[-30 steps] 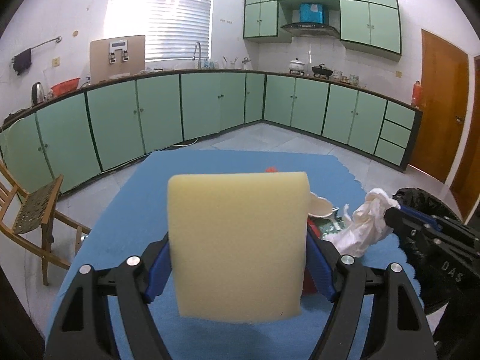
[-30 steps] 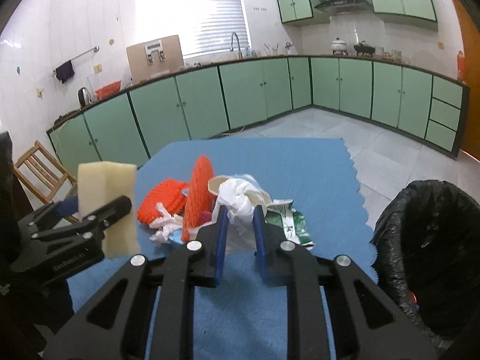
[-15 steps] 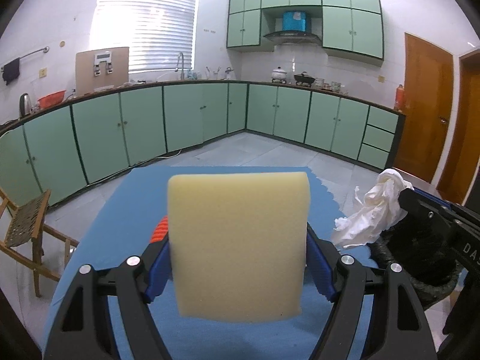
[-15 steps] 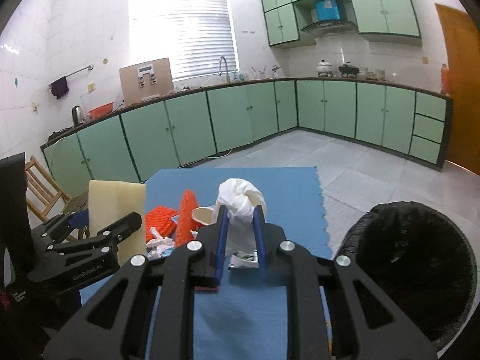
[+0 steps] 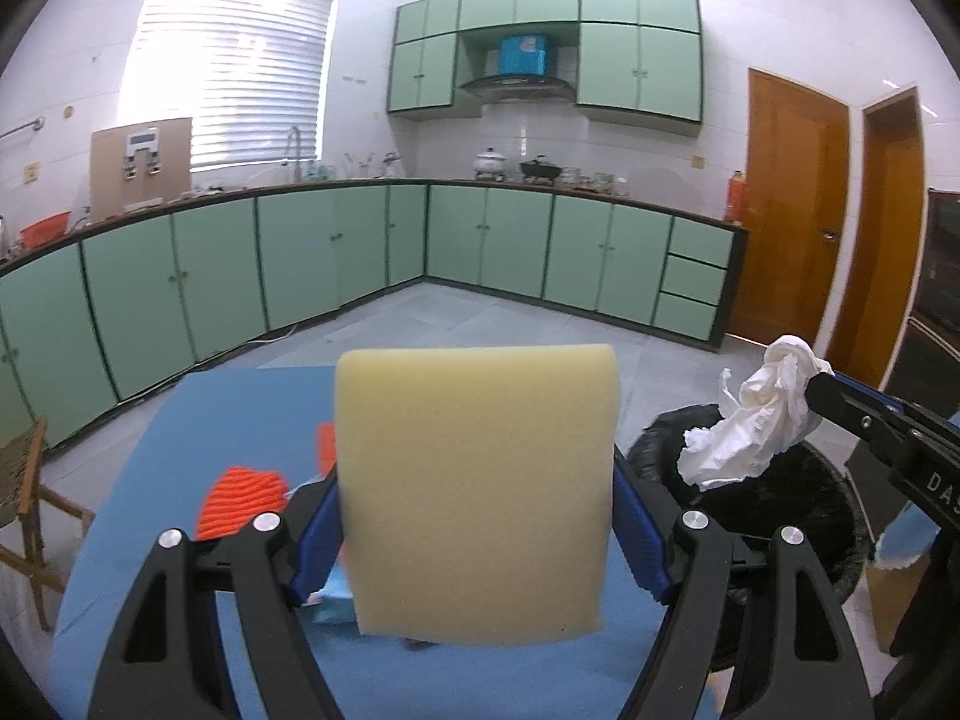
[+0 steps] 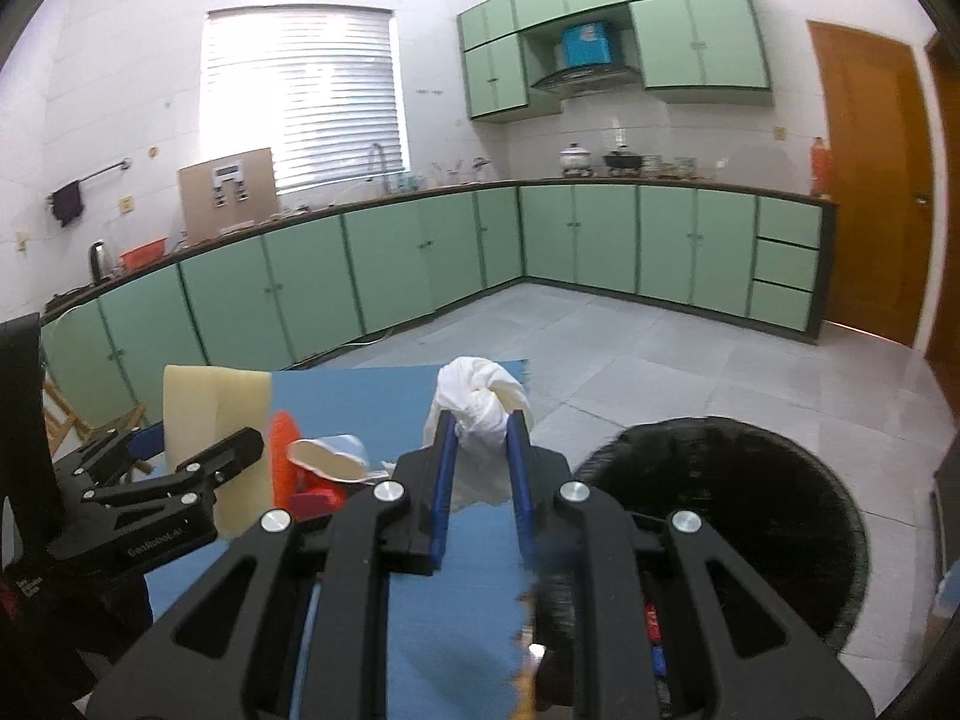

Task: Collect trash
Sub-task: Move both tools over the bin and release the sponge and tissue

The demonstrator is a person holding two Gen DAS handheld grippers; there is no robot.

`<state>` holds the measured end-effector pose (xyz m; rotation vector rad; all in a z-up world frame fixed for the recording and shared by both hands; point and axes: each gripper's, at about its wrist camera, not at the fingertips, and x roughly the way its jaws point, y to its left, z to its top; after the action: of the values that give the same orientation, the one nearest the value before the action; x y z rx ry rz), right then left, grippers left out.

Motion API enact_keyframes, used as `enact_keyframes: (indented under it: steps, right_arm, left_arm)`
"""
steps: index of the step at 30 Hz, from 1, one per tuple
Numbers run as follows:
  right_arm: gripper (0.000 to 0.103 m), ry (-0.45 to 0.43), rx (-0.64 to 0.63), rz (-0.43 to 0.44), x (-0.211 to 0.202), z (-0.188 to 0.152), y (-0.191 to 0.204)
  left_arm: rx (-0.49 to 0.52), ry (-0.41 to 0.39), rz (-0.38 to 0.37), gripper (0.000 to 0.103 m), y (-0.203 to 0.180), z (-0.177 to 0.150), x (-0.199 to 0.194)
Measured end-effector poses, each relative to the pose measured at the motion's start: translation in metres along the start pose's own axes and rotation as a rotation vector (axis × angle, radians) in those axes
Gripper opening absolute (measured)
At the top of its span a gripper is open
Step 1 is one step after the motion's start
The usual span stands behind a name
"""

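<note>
I see blue table cloth point(image 5: 240, 420) | black-lined bin point(image 6: 780, 480) beside its right edge | my left gripper point(image 5: 477, 516) clamps yellow sponge point(image 5: 477, 492) | my right gripper point(image 6: 480, 462) pinches crumpled white tissue point(image 6: 480, 402) near bin rim | orange netting point(image 5: 240, 498) on cloth

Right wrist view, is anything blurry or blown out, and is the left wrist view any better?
Right wrist view: the window is overexposed, the trash bin rim smears with motion blur, and the cabinets bow from fisheye distortion. Left wrist view: the window glares too, but the sponge and crumpled tissue look fairly sharp; the corners are vignetted black.
</note>
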<state>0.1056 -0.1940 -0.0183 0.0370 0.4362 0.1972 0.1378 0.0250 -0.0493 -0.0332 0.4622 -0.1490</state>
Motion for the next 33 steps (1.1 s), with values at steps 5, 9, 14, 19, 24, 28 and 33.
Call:
enact_keyframes:
  steps: [5,9,14,19,24,28,33]
  right_arm:
    - [0.016,-0.007,0.03,-0.073,-0.012,-0.003,-0.038]
    - [0.016,-0.006,0.05,-0.134,-0.019,-0.008,-0.069]
    - [0.016,0.011,0.065,-0.204,-0.021,-0.019,-0.108]
    - [0.016,0.055,0.086,-0.262,-0.013,-0.034,-0.146]
    - [0.016,0.102,0.118,-0.295,-0.001,-0.054,-0.18]
    - [0.016,0.136,0.134,-0.315,0.01,-0.07,-0.197]
    - [0.021,0.163,0.16,-0.333,0.019,-0.082,-0.219]
  left_arm:
    - [0.018,-0.002,-0.063,0.076,-0.033,0.001,0.01]
    - [0.033,-0.009,-0.114,0.076,-0.063,0.002,0.021]
    - [0.048,-0.017,-0.172,0.076,-0.101,0.004,0.038]
    - [0.059,-0.004,-0.221,0.076,-0.138,-0.001,0.059]
    - [0.068,0.024,-0.252,0.076,-0.168,-0.004,0.082]
    - [0.089,0.057,-0.271,0.076,-0.196,-0.012,0.104]
    - [0.094,0.109,-0.295,0.076,-0.218,-0.023,0.125]
